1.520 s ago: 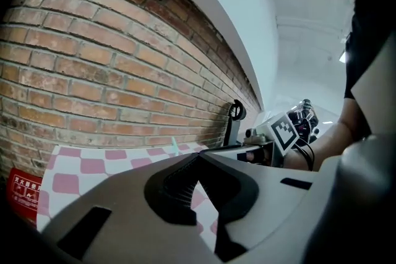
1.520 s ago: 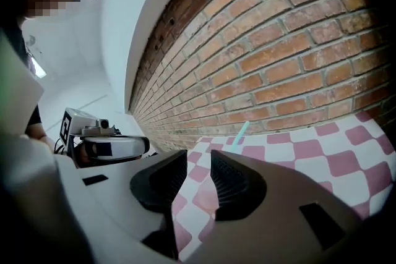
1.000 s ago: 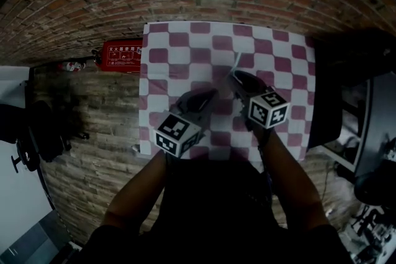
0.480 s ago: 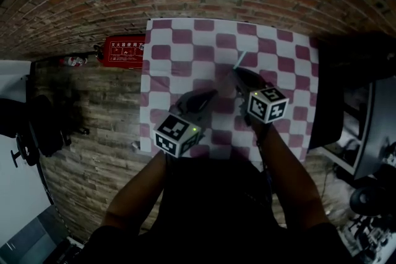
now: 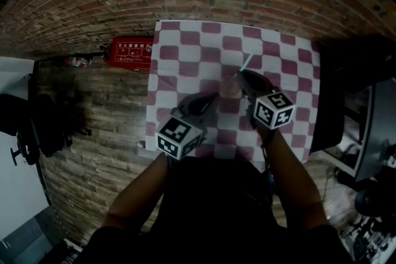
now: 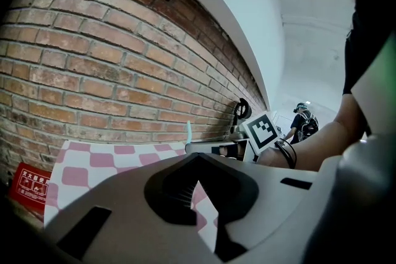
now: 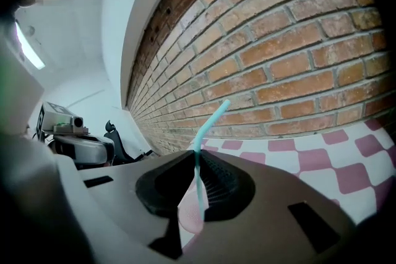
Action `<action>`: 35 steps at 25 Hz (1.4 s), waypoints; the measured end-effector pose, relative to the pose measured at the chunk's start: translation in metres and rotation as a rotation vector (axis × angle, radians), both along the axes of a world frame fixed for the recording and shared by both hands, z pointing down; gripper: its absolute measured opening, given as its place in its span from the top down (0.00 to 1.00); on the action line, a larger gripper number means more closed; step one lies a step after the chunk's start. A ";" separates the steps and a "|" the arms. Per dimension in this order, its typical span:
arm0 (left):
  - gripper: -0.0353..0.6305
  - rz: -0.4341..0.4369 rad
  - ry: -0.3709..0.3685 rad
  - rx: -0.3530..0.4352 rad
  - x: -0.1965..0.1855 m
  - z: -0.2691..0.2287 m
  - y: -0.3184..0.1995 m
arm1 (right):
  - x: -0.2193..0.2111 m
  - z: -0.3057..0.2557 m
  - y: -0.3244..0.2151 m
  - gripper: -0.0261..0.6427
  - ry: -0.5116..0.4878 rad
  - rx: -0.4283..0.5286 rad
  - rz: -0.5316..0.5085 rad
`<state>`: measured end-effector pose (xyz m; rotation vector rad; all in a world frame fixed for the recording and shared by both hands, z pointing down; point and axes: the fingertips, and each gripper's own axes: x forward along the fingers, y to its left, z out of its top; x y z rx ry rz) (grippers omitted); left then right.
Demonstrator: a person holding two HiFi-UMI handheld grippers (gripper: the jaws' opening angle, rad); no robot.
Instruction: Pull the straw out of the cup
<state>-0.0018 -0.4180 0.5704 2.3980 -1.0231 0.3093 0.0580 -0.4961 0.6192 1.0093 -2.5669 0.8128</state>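
Right gripper view: my right gripper (image 7: 197, 157) had just been closing and pinched the thin teal plastic straw (image 7: 210, 120), whose bent top leaned right along the red brick wall (image 7: 297, 40). The pale pink cup (image 7: 189, 214) sat just below the jaws, mid-table on the purple-and-white checked cloth (image 5: 185, 52). My left gripper (image 6: 197, 170) was near-left of the cup, jaws together and empty.

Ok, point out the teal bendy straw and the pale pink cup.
teal bendy straw (image 7: 198, 159): right gripper view, shaft between the jaws.
pale pink cup (image 7: 189, 214): right gripper view, wall below the jaws.
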 end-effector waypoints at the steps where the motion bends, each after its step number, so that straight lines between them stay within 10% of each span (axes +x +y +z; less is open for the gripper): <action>1: 0.94 0.002 -0.001 0.002 -0.002 -0.002 0.003 | -0.001 -0.007 0.002 0.90 0.000 0.015 -0.002; 35: 0.94 0.131 0.115 0.159 -0.058 -0.103 0.145 | -0.021 -0.141 0.188 0.90 -0.038 0.215 0.105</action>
